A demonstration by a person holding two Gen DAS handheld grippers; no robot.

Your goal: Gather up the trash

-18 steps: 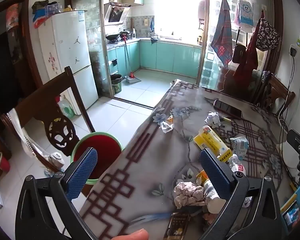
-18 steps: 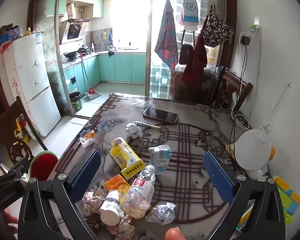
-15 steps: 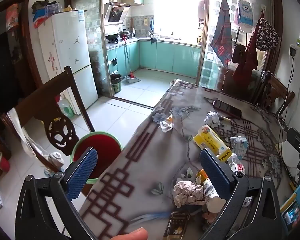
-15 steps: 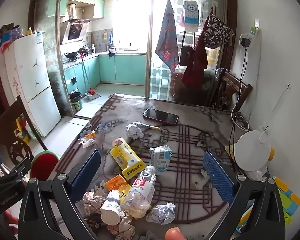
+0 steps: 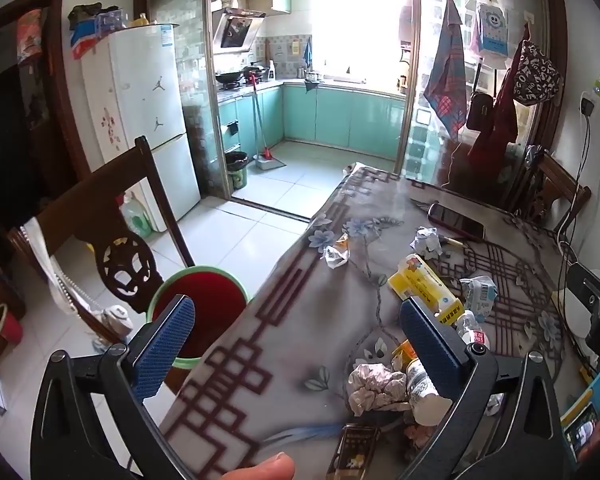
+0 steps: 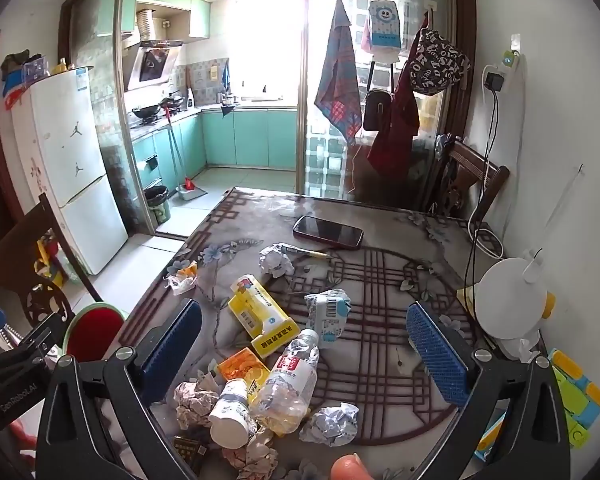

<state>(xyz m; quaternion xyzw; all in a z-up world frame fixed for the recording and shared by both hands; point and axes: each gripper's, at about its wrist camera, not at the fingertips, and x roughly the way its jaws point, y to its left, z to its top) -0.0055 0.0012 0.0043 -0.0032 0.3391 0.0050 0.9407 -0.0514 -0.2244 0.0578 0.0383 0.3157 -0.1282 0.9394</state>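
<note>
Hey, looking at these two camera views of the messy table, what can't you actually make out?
- Left wrist view: the crushed bottle is mostly hidden behind the left gripper's right finger.
- Both views: inside of the red bin is cut off by the table edge.
- Right wrist view: print on the yellow box is too small to read.

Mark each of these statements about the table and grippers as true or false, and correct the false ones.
1. The right gripper is shut on the plastic bottle. False: its jaws stand wide open, holding nothing.
2. The phone lies flat on the table, apart from the trash pile. True.
3. The yellow box stands upright. False: it lies on its side.
4. The red bin stands on the floor beside the table. True.
5. The left gripper holds a crumpled paper. False: it is open and empty.
</note>
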